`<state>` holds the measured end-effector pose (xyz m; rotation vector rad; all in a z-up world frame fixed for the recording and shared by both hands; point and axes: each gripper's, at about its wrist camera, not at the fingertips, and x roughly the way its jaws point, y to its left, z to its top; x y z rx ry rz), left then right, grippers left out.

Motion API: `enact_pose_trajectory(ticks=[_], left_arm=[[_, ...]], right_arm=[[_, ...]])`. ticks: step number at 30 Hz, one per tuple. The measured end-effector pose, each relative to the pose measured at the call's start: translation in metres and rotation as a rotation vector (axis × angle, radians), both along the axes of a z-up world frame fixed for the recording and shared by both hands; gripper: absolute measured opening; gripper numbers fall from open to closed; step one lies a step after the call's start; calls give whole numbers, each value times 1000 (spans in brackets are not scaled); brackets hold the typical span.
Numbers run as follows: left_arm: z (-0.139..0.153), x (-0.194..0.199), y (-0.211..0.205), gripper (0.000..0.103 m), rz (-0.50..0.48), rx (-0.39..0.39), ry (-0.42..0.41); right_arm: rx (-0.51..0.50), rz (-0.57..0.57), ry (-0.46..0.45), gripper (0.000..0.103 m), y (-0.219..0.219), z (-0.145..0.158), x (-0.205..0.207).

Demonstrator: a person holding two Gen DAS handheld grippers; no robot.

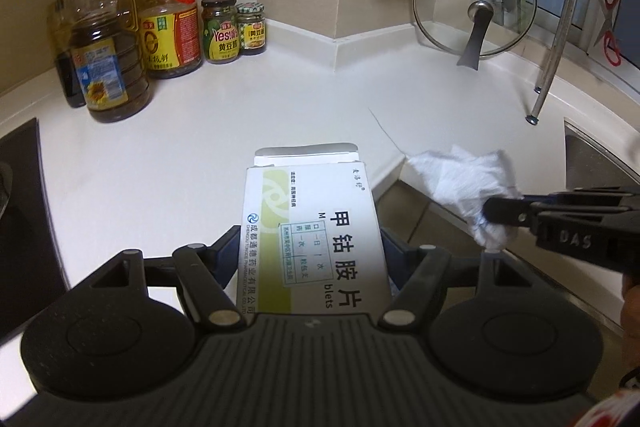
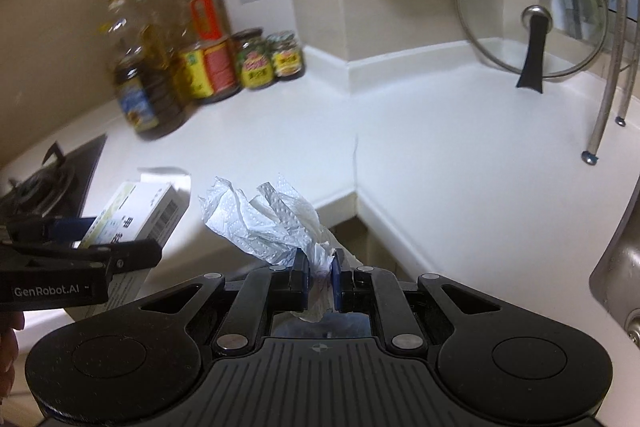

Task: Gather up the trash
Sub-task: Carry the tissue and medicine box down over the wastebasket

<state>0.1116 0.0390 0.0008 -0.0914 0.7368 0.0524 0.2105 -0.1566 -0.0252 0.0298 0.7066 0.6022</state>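
Trash filled both grippers above the corner of a white counter (image 1: 240,115). The left gripper (image 1: 308,247) held a white and green medicine box (image 1: 312,227) lengthwise between its jaws, which stood wide and pressed the box's long sides; the box's open flap pointed away from the camera, toward the counter's back corner. The right gripper (image 2: 320,277) had its jaws nearly closed, pinching the twisted end of a crumpled white paper towel (image 2: 272,223), the rest of which fanned out beyond the fingertips. Seen from the left wrist, the same paper towel (image 1: 468,183) hung off the counter's front edge, to the right of the box, clamped in the right gripper (image 1: 500,215) reaching in from the side. Seen from the right wrist, the medicine box (image 2: 140,211) sat left of the towel, in the left gripper (image 2: 120,247).

At the back of the counter, to the left, stood oil bottles (image 1: 108,39) and two sauce jars (image 1: 236,29). A glass pot lid (image 1: 474,3) leaned against the wall at the back right, beside the leg of a metal rack (image 1: 548,67). A gas stove (image 2: 44,183) lay at the counter's left end.
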Motion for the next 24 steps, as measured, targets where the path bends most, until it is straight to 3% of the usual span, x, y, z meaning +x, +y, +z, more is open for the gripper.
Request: enact_pose_trajectory(ticks=[15, 24], left_arm=[[-25, -19, -32, 69, 10, -12, 64], [-72, -25, -51, 69, -7, -25, 165]], right_arm=[[-6, 14, 75, 11, -31, -30, 1], [-58, 6, 165, 11, -36, -84, -5]])
